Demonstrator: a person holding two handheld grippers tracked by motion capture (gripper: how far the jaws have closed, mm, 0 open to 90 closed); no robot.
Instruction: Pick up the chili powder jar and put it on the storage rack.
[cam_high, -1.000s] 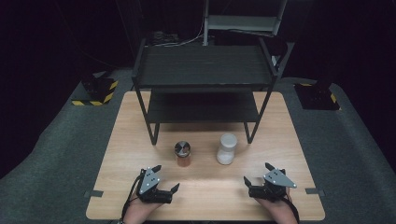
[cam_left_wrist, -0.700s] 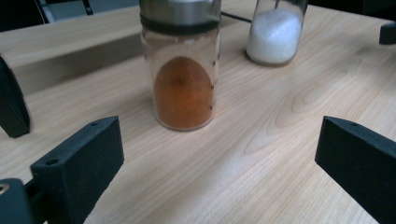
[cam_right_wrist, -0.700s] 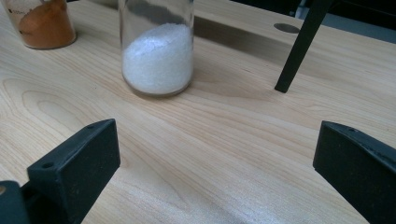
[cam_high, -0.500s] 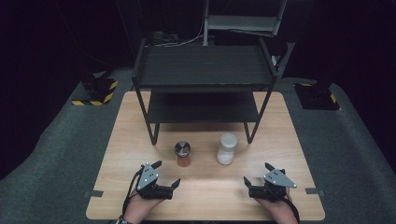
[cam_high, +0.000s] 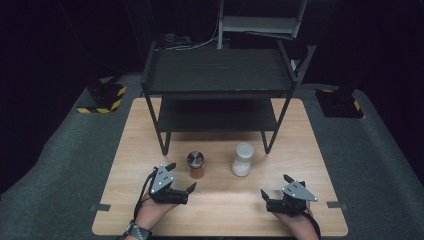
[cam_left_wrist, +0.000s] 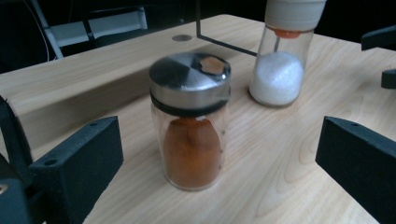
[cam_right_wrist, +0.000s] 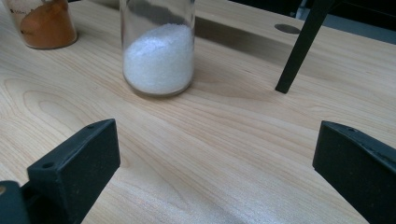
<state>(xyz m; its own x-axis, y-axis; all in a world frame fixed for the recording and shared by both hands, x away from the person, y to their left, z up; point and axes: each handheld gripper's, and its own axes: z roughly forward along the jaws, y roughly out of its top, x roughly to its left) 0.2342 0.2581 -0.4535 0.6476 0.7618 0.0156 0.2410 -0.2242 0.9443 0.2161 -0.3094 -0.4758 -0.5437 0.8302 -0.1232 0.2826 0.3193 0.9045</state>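
Currently the spice jar (cam_high: 195, 164) stands upright on the worktop (cam_high: 220, 210), just beside and ahead-right of the left tool (cam_high: 176, 181), whose jaws are spread wide with nothing between them. In the left gripper view the spice jar (cam_left_wrist: 190, 126) sits centred between the jaws, its long axis vertical. The right tool (cam_high: 276, 192), also wide and empty, lies farther off, nearer the salt jar (cam_high: 243, 159). Judgement: the left hand is better placed to take it.
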